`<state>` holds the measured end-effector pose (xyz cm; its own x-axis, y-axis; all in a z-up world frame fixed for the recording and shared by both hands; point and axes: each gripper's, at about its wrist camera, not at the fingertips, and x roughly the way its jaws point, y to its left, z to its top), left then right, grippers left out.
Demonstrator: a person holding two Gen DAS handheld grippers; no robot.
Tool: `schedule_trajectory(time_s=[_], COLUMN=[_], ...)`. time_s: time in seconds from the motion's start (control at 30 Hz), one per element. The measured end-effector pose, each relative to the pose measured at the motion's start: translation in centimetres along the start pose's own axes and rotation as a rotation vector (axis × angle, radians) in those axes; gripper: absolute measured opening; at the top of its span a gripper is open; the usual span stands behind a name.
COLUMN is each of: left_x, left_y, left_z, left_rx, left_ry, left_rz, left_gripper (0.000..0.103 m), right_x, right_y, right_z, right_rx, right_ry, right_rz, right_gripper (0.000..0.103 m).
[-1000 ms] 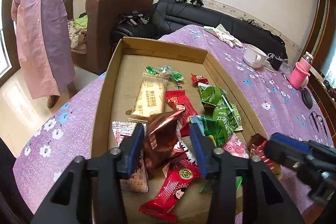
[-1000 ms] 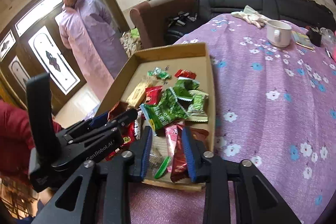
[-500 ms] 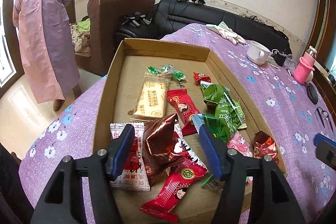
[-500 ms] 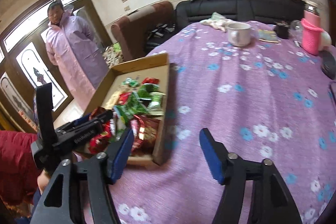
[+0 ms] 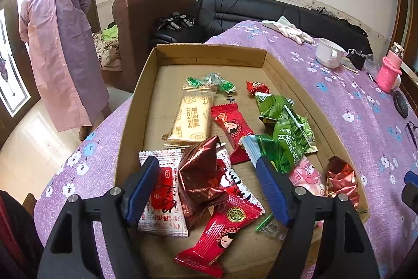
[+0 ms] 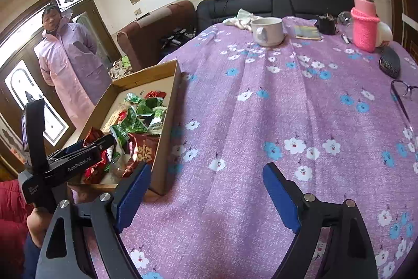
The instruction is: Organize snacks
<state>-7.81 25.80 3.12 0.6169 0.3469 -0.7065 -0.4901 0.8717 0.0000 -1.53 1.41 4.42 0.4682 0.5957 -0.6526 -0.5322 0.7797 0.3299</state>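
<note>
- Your left gripper [image 5: 207, 190] hangs spread over the cardboard box [image 5: 135, 106], holding nothing; the brown foil snack [image 5: 201, 171] lies between its fingers.
- Your right gripper [image 6: 206, 196] is spread, empty, over the purple tablecloth [image 6: 300, 101], right of the box.
- Judged next: lower the left, pinch one packet only.
</note>
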Motion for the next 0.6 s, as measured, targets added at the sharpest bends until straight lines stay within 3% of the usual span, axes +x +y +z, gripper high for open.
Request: schedule_trajectory(time_s=[0.6], left_x=[-0.2], left_y=[0.2], left_z=[0.0], left_rx=[-0.008], left_ry=[-0.02], left_rz=[-0.002], left_gripper=[0.082], right_x=[1.5], right_y=[0.3], right_z=[-0.6], right_rx=[-0.035], right_ry=[0.084], right_rz=[-0.046], right_gripper=[0.092])
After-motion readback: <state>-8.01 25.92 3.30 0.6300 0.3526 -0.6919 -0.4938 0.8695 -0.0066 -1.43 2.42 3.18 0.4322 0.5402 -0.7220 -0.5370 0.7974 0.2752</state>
